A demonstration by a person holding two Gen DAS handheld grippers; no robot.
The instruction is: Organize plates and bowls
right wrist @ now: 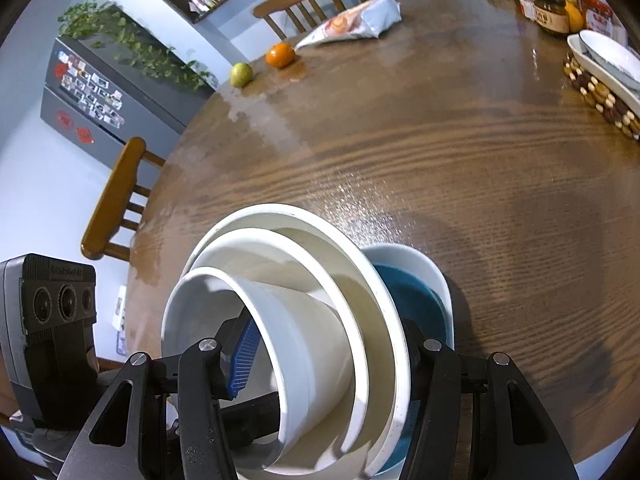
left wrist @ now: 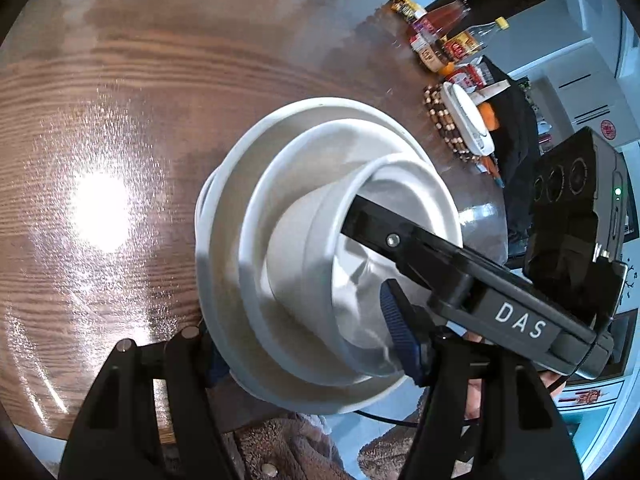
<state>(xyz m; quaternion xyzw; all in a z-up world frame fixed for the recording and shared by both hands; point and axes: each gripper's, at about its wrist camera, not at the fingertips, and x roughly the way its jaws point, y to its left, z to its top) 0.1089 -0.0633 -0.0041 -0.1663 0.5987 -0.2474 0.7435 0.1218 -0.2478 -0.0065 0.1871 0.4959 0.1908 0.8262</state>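
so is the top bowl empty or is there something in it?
Empty of food: the top bowl shows a bare white inside. Only tong fingers reach past its rim, gripping the stack.

Tilted nested white bowls (left wrist: 304, 264) above table (left wrist: 120, 120)

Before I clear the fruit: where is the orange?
In the right wrist view, upper left, the orange sits near the table's far edge, between a green fruit and a snack bag.

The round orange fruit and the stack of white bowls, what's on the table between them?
Nothing. In the right wrist view, only bare brown wooden table lies between the round orange fruit and the stack of white bowls.
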